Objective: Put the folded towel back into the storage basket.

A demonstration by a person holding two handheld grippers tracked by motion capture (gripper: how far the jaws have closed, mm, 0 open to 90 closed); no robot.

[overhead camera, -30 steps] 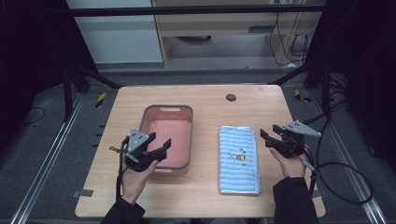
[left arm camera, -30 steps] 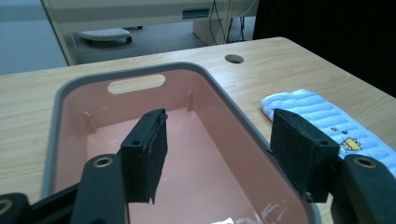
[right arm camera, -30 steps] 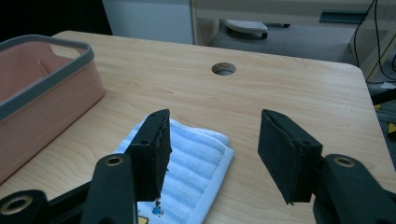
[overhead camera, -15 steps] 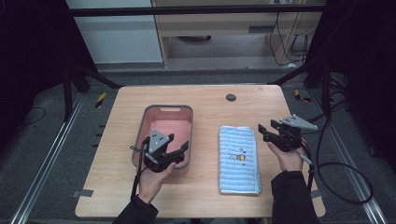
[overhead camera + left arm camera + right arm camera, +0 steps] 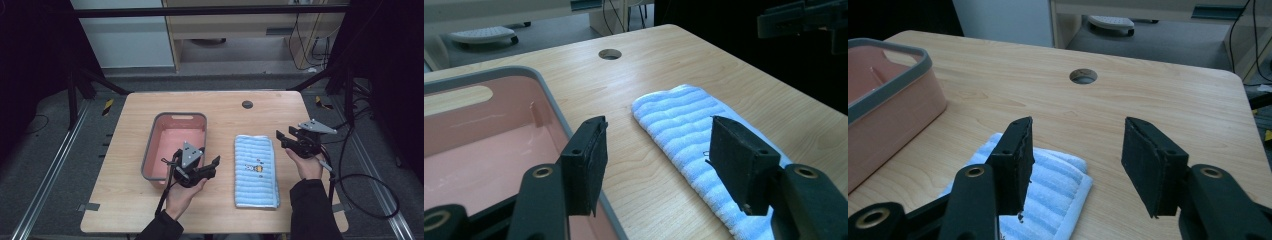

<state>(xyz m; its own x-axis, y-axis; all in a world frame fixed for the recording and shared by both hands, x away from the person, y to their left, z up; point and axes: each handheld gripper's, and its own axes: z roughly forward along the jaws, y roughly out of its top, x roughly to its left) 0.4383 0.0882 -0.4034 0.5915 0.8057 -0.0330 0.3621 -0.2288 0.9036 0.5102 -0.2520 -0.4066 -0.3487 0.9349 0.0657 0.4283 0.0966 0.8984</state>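
A folded light-blue striped towel [image 5: 256, 170] [image 5: 684, 125] [image 5: 1048, 195] lies flat on the right half of the wooden table. A pink basin with a grey rim [image 5: 172, 116] [image 5: 549, 100] [image 5: 893, 80] stands to its left, with nothing in it. My left gripper [image 5: 209, 159] [image 5: 654, 145] hovers at the basin's near right corner and points toward the towel. Its jaws are open with nothing between them and have just been closing a little. My right gripper [image 5: 285, 136] [image 5: 1078, 145] is open over the towel's far right corner, above the cloth.
A round cable hole [image 5: 247, 104] [image 5: 610, 53] [image 5: 1083, 76] sits in the tabletop behind the towel. A strip of bare wood [image 5: 222, 150] runs between basin and towel. The right gripper's cable [image 5: 360, 180] hangs off the table's right edge.
The left hand has moved right along the basin's near side, from its left corner to its right corner, closer to the towel. The right hand has stayed about where it was.
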